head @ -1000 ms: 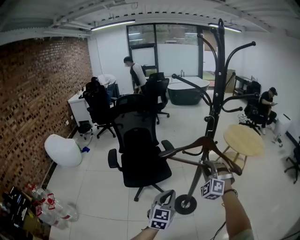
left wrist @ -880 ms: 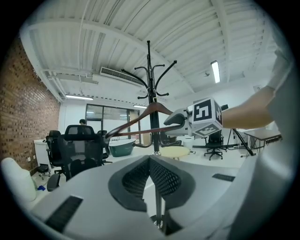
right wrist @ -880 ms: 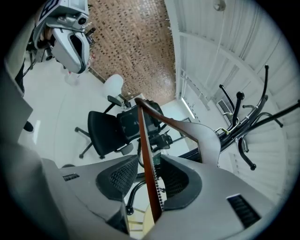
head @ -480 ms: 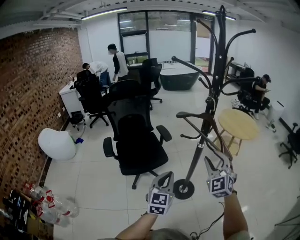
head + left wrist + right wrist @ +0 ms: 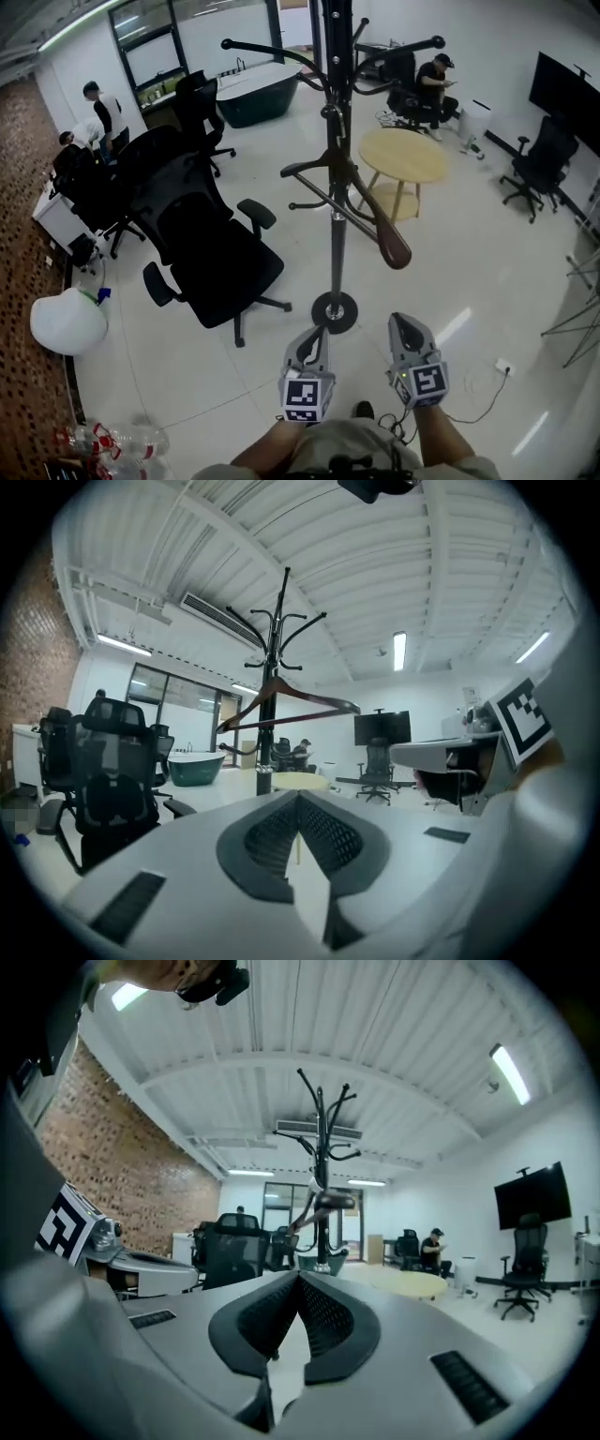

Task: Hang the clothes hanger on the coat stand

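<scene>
Hanger (image 5: 375, 223) hangs on the coat stand (image 5: 336, 141), well ahead of both jaws. Left gripper (image 5: 312, 337) and right gripper (image 5: 401, 325): jaws together, empty. Only the head view shows the stand's base (image 5: 335, 312).

left tongs (image 5: 314, 337) and right tongs (image 5: 401, 325) side by side, held low, jaws together, both empty

The clothes hanger (image 5: 375, 225) hangs on the coat stand (image 5: 336, 253); a chair (image 5: 206, 253) stands to the stand's left; a round table (image 5: 403, 155) lies behind it, to the right; left gripper (image 5: 314, 337) and right gripper (image 5: 401, 325) sit side by side before its base.
</scene>
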`<state>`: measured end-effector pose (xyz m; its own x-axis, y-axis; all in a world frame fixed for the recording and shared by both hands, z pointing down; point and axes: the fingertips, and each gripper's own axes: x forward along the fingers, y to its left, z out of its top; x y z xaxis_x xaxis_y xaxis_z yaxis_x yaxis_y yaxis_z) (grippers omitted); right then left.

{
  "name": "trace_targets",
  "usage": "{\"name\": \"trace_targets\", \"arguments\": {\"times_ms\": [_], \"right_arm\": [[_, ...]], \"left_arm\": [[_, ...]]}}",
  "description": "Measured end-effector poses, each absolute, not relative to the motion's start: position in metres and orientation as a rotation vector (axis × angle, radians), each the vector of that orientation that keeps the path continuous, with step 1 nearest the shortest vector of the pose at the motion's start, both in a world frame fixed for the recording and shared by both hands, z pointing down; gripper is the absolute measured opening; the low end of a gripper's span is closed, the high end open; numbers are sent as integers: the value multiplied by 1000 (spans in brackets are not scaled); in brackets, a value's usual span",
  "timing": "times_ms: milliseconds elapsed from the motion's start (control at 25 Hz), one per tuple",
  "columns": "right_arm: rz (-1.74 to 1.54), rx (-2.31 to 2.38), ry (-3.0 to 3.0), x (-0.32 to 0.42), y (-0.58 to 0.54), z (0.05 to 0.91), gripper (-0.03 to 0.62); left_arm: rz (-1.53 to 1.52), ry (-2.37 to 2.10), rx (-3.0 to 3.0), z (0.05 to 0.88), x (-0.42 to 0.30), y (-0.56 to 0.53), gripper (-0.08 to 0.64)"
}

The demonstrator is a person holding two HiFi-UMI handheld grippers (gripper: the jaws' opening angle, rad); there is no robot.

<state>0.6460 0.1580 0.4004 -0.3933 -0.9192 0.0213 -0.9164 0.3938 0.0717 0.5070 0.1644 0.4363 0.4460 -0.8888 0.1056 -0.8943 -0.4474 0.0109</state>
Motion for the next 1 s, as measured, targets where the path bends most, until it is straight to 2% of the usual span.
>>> {"name": "trace_targets", "arguments": {"times_ms": [400, 760, 1000], "right_arm": [[328, 1862, -2444, 689, 221, 508, 2], [336, 1886, -2452, 742, 229, 513, 0], [359, 1810, -2437, 731, 229, 522, 0]], "left_arm": [[297, -1458, 2673, 499, 549, 203, 0], [360, -1430, 2627, 527, 614, 228, 0], [344, -1452, 2600, 526, 605, 224, 0]]}}
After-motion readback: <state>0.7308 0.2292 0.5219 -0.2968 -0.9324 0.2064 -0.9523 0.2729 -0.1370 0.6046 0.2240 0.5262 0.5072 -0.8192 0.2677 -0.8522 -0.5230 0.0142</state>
